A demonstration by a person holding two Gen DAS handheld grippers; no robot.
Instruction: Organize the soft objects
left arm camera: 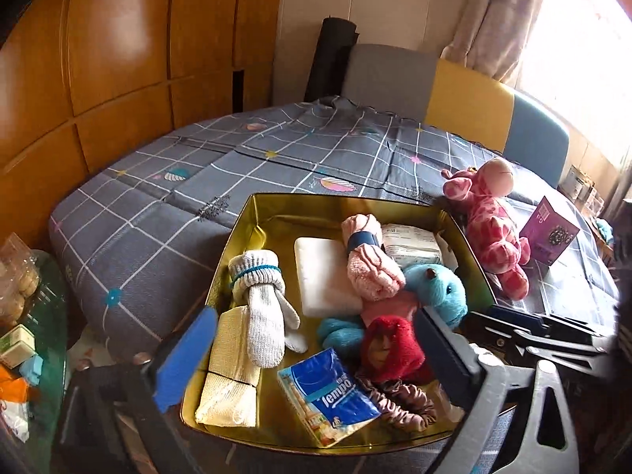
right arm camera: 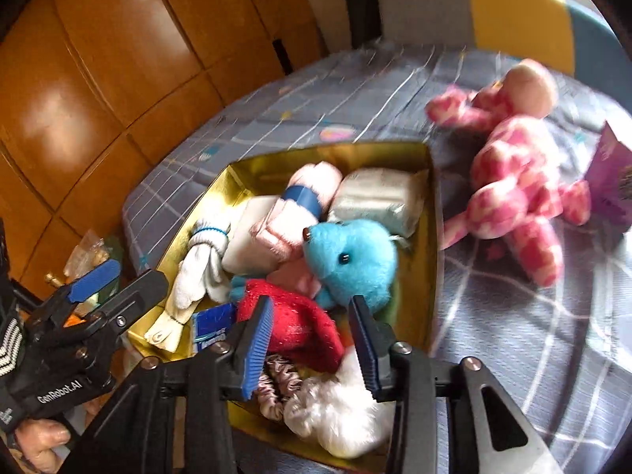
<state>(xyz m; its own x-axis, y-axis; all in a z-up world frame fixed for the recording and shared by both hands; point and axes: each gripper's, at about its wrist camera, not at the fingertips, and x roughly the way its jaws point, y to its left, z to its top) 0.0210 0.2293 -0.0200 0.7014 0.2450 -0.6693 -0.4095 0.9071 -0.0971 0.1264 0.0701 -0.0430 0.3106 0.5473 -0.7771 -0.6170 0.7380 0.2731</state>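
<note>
A gold tin (left arm camera: 276, 205) on the bed holds several soft items: a white glove bundle (left arm camera: 260, 304), a pink rolled towel (left arm camera: 367, 256), a blue plush (left arm camera: 434, 288), a red plush (left arm camera: 391, 347), a Tempo tissue pack (left arm camera: 328, 399) and a scrunchie (left arm camera: 399, 403). My left gripper (left arm camera: 316, 355) hangs wide open over the tin's near half, holding nothing. My right gripper (right arm camera: 312, 347) is open above the red plush (right arm camera: 296, 316), its pads not pressing it. A pink spotted plush (right arm camera: 517, 181) lies on the cover to the right, outside the tin (right arm camera: 432, 237).
The grey checked bed cover (left arm camera: 177, 205) stretches left of and behind the tin. A purple box (left arm camera: 549, 233) stands by the pink plush (left arm camera: 493, 229). A glass side table (left arm camera: 43, 316) with packets is at the left. Wooden wardrobe doors (left arm camera: 118, 59) rise behind the bed.
</note>
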